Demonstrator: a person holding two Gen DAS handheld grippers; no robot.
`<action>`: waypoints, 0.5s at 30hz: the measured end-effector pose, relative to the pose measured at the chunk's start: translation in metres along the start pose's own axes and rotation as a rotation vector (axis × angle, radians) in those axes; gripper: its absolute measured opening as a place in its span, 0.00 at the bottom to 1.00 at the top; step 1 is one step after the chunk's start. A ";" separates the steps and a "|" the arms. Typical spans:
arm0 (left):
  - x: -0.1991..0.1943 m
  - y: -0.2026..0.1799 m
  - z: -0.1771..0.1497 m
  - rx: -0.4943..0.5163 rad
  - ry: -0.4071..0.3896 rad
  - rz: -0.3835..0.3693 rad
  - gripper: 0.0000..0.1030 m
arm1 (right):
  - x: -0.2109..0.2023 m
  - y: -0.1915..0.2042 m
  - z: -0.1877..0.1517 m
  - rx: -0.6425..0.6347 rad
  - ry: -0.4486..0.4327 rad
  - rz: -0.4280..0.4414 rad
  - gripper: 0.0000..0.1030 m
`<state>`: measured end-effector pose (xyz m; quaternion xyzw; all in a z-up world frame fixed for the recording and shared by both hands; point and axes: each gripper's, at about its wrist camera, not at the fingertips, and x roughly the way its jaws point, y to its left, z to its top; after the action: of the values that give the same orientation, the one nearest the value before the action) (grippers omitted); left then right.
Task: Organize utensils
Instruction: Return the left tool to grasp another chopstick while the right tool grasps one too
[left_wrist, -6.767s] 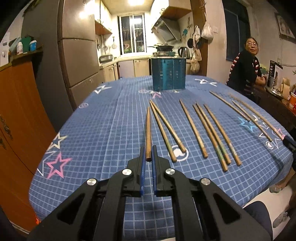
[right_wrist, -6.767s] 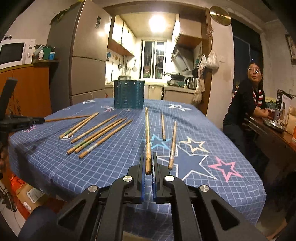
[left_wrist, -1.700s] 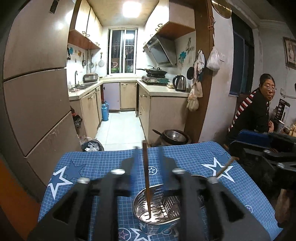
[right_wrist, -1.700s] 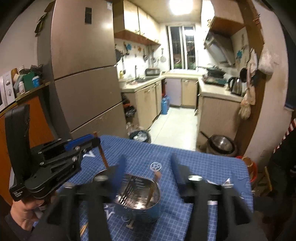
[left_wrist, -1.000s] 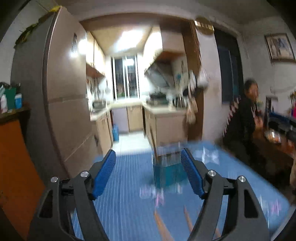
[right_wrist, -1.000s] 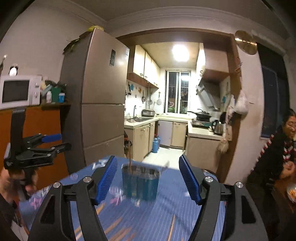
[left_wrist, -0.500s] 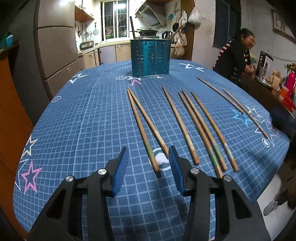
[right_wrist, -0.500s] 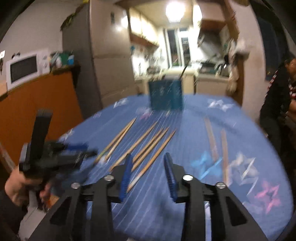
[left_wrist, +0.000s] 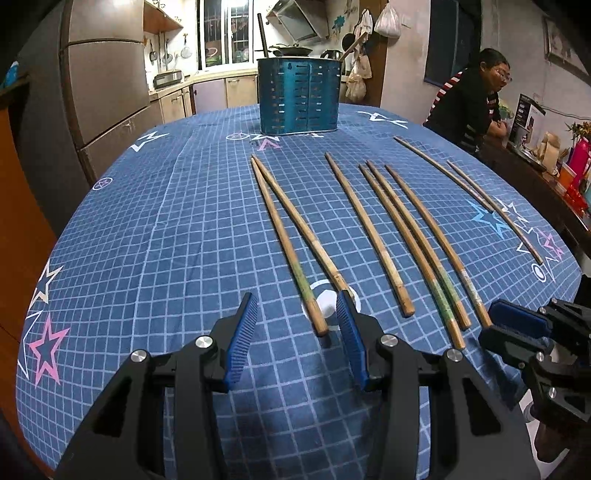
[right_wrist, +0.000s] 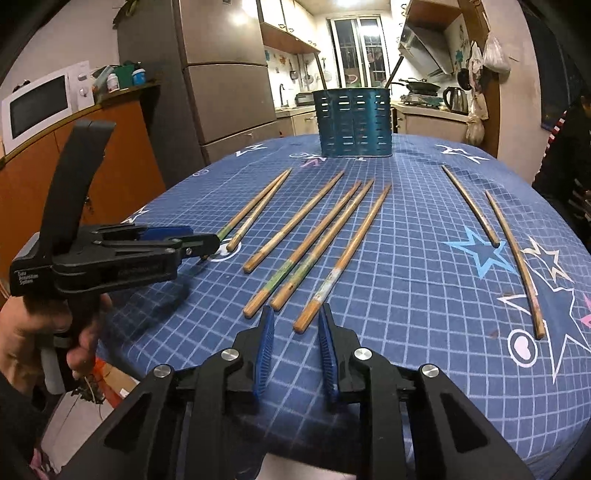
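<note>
Several wooden chopsticks lie lengthwise on the blue star-patterned tablecloth (left_wrist: 155, 229). A blue slotted holder (left_wrist: 299, 99) (right_wrist: 352, 125) stands at the far end with two chopsticks leaning in it. My left gripper (left_wrist: 297, 317) hovers low at the near end of the leftmost chopstick (left_wrist: 284, 243). That end lies between its pads, which stand apart from it. My right gripper (right_wrist: 295, 325) is at the near end of another chopstick (right_wrist: 347, 254). Its jaws are closing with the tip between them, and a gap still shows on both sides.
A person (left_wrist: 469, 103) in a dark striped top sits past the table's far right. A tall fridge (right_wrist: 221, 85) and an orange cabinet (right_wrist: 74, 166) with a microwave stand to the left. The table's near edge is just under both grippers.
Both grippers came down from near the holder to the chopsticks' near ends, and their jaws narrowed. Over the last half second the left stayed put while the right sank closer and narrowed further.
</note>
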<state>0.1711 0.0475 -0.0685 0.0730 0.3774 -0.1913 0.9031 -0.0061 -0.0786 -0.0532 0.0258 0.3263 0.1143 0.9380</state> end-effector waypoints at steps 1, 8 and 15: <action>0.002 -0.001 0.000 0.006 0.001 0.004 0.42 | 0.001 0.001 0.001 -0.002 0.001 -0.004 0.26; 0.006 -0.006 -0.001 0.018 -0.004 0.008 0.42 | 0.001 0.004 -0.002 -0.042 -0.024 -0.092 0.12; 0.002 -0.015 -0.008 0.023 -0.009 0.007 0.36 | 0.000 0.005 -0.007 -0.060 -0.040 -0.110 0.12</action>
<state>0.1611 0.0358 -0.0757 0.0839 0.3708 -0.1930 0.9046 -0.0115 -0.0736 -0.0581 -0.0182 0.3049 0.0718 0.9495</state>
